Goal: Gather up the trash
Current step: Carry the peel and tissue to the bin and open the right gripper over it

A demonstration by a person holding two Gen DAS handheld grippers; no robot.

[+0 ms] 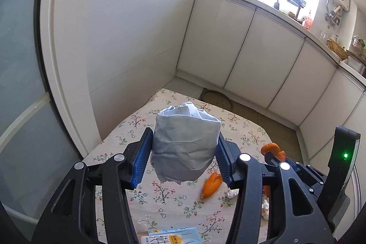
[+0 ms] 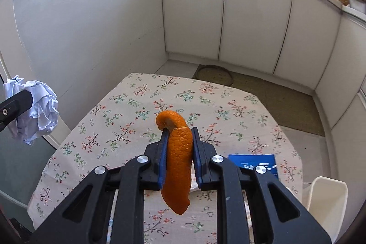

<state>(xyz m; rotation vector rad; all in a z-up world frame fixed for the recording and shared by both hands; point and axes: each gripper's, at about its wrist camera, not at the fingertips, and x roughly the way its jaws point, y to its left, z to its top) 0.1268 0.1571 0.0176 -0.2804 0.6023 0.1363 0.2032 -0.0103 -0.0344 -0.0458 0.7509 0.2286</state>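
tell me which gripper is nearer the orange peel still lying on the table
Left. The left gripper, shut on a crumpled paper ball, hangs just above that loose peel. The right gripper, holding another peel strip, sits farther right.

Below the left gripper (image 1: 184, 158), a light-blue printed carton (image 1: 170, 236) is cut off by the picture's bottom edge, its print too small to read. Right of that gripper, its arm hides most of some white scraps (image 1: 265, 207). Behind the right gripper (image 2: 178, 152), a blue printed packet (image 2: 254, 162) is partly hidden by a finger. A white container (image 2: 327, 202) runs past the lower right edge.
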